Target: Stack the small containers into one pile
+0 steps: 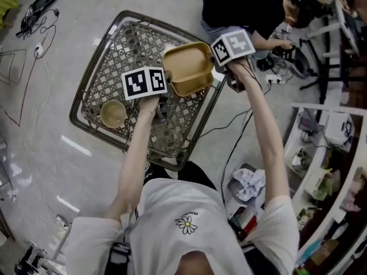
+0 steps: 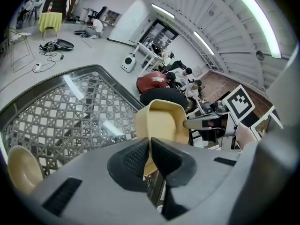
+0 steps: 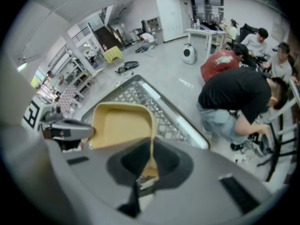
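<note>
Your left tool (image 2: pixel 150 146) is clenched on one rim of the tan rectangular container (image 1: pixel 188 67), and your right tool (image 3: pixel 151 156) is clenched on the opposite rim. Between them you hold the container in the air above the right side of the lattice worktop (image 1: pixel 92 79). A small round bowl (image 1: pixel 113 113) sits on the worktop, near its left corner.

Head view steeply down, 2 gripper views close along jaws, all sharing tan container (image 1: pixel 188 67)
</note>
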Motion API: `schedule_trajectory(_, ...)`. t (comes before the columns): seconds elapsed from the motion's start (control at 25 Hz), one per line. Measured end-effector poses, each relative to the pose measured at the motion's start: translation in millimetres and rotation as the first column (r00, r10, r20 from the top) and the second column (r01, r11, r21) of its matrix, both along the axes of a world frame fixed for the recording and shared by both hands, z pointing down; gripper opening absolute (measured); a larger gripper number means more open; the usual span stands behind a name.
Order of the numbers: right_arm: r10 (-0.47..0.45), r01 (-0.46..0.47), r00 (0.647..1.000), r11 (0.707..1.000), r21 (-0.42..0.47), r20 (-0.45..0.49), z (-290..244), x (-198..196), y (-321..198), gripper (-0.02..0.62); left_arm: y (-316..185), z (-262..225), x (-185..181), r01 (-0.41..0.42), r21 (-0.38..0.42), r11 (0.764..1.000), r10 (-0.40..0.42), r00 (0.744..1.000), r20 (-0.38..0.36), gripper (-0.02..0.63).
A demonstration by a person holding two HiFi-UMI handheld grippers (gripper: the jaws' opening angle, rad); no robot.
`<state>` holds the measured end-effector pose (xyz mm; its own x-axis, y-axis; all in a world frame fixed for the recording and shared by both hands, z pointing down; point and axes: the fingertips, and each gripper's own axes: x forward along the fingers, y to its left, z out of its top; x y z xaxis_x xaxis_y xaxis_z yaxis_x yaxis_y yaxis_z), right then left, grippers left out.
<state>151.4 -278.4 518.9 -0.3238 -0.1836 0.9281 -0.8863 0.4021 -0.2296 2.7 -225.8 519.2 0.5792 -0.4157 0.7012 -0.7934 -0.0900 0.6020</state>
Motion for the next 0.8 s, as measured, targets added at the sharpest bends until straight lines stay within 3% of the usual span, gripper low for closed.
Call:
schedule_trajectory(0.44,-0.056,0.051,0.997,0.993,-0.109,-0.043,42.7,14.4,31.6,0.04,38.1,52.7,19.2,-0.033,-0.136,0.99,0.033,0.999,-0.002,0.035)
schedule_trajectory(0.8,-0.083,0.07,0.994,0.983,-0.168,-0.073,67.0,17.1,40.9,0.04,48.6,80.8,23.3,-0.035,-0.201,0.979,0.036,0.999,0.002,0.035)
